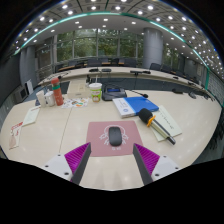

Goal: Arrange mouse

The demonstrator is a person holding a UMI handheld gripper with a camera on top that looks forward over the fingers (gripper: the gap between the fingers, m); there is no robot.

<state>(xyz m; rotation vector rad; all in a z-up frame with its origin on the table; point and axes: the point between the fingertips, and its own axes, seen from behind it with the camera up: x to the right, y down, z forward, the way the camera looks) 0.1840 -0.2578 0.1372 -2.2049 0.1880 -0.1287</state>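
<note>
A dark grey mouse (115,136) lies on a pink mouse mat (98,134) on the pale table, just ahead of my fingers and midway between their lines. My gripper (111,158) is open and empty, with its magenta pads (77,155) wide apart and short of the mat's near edge. Nothing is between the fingers.
Right of the mat lie a yellow-and-black tool (150,119), a blue book (136,104) and papers (165,124). At the back left stand bottles and a cup (56,96). A lidded cup (96,92) stands behind the mat. Papers (26,117) lie at the left.
</note>
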